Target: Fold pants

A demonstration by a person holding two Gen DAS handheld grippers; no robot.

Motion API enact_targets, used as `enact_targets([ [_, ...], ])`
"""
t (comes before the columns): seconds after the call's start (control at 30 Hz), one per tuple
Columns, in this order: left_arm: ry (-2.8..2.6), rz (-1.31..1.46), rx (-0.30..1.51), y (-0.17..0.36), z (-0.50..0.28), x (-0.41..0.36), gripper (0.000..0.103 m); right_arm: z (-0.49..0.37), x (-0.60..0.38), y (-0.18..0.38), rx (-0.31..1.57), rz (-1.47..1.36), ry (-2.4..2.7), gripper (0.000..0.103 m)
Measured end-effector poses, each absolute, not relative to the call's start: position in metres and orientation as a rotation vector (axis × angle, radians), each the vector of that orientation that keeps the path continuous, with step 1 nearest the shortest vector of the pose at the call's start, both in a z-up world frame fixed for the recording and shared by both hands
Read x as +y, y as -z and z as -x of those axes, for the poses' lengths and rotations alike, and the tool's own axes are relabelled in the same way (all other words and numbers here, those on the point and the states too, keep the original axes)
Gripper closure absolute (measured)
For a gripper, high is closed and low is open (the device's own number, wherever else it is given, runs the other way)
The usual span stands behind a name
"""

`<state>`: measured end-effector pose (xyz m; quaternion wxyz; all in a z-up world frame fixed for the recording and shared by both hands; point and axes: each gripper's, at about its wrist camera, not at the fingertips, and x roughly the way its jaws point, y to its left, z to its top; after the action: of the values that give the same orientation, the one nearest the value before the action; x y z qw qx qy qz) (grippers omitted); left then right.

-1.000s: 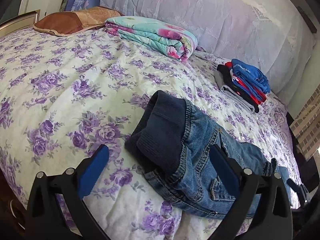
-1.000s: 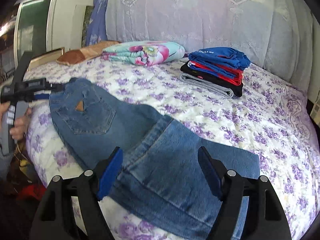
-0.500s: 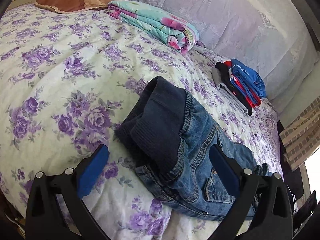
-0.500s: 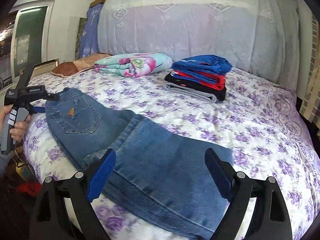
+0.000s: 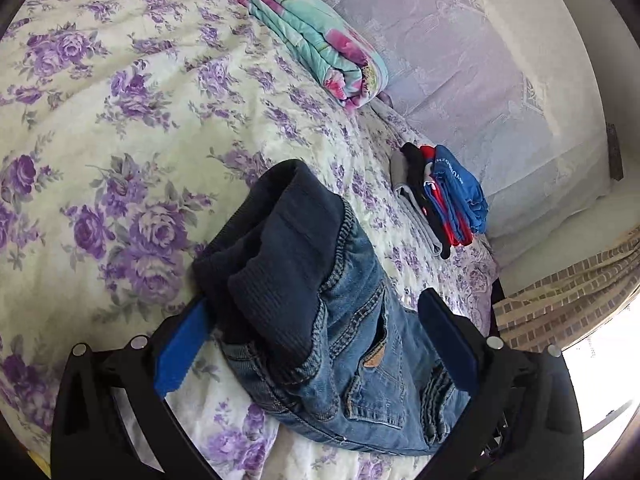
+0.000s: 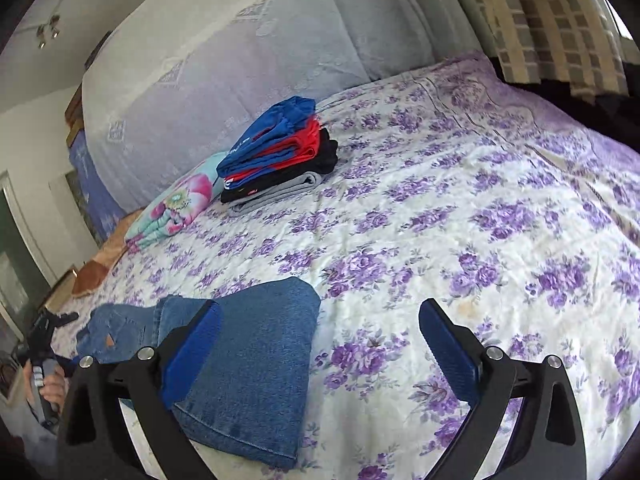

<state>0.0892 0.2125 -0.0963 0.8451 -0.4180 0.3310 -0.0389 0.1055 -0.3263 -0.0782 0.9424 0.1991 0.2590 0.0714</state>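
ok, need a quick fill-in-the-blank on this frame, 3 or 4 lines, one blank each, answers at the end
1. The jeans have a wide, dark ribbed ____ at the top.
2. The top garment on the pile of folded clothes is ____ in colour.
3. Both the left hand-held gripper and the right hand-held gripper have their jaws ____.
4. The bedspread is printed with ____ flowers.

Missing words: waistband; blue; open; purple
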Motion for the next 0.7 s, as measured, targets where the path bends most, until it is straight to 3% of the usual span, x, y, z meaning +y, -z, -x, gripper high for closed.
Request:
enact_targets([
  [0.07,0.071,0.83,0.69,0.098,-0.091,0.21,0.014,-0.106,-0.333,0.086,0.527,-0.456,-0.167,0.004],
  [0.17,0.014,0.801,0.698,0.102,-0.091,0.212,0.041,-0.11,-0.34,0.093,0.543,-0.45,-0.127,0.004],
  [0.3,0.028,0.84,0.712,0.104,-0.087,0.222,0.054,-0.111,-0.352,0.099,0.541,-0.462,-0.104,0.004],
  [0.57,-0.003,0.773,0.715,0.092,-0.083,0.213,0.068,-0.115,-0.357,0.112,0.551,-0.475,-0.128,0.004],
  [0.7,0.002,0.833,0.741,0.109,-0.09,0.219,0.057,-0.115,-0.359,0.113,0.539,-0.492,-0.154,0.004],
])
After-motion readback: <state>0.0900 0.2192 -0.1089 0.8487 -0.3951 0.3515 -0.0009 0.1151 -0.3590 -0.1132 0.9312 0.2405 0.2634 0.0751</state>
